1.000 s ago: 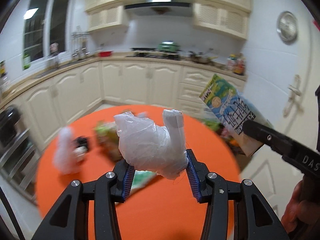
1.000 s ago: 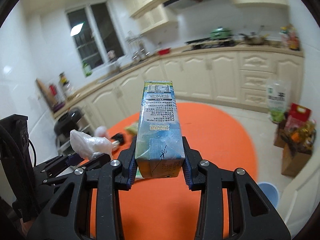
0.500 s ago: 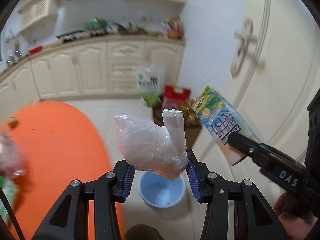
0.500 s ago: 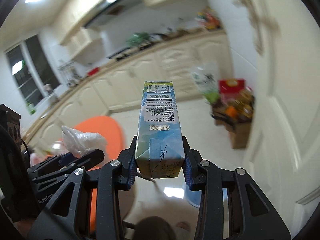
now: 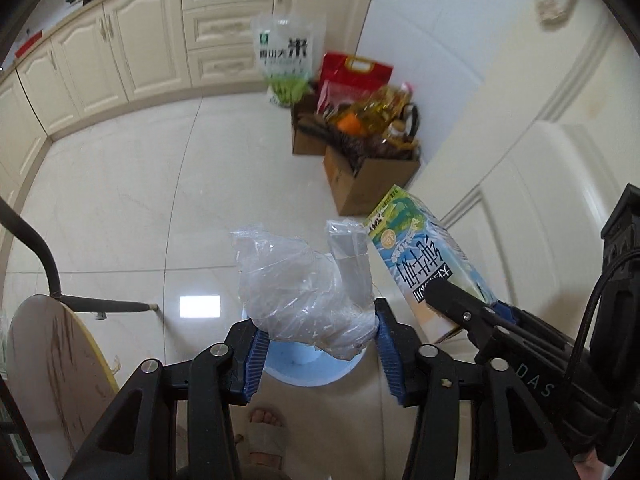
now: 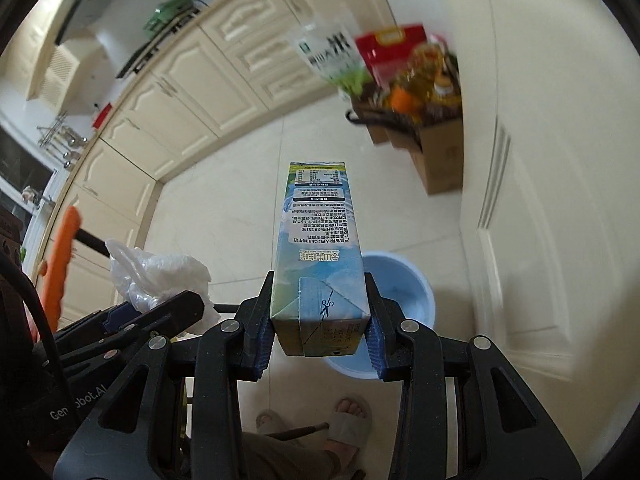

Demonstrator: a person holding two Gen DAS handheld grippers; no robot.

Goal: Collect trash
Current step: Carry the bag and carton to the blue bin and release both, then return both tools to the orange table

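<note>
Over the bin with both loads

Our left tool (image 5: 318, 344) was opening around the bag (image 5: 304, 296); our right tool (image 6: 320, 334) gripped the carton (image 6: 320, 264). We should release only directly above the bin (image 6: 404, 292).

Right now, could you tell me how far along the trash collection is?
Done: both pieces are picked up and carried over the blue bin on the floor. In hand: the left gripper has the crumpled plastic bag between its pads, jaws opening; the right gripper clamps the carton. Left: both still have to drop into the bin; nothing shows inside it yet.
</note>
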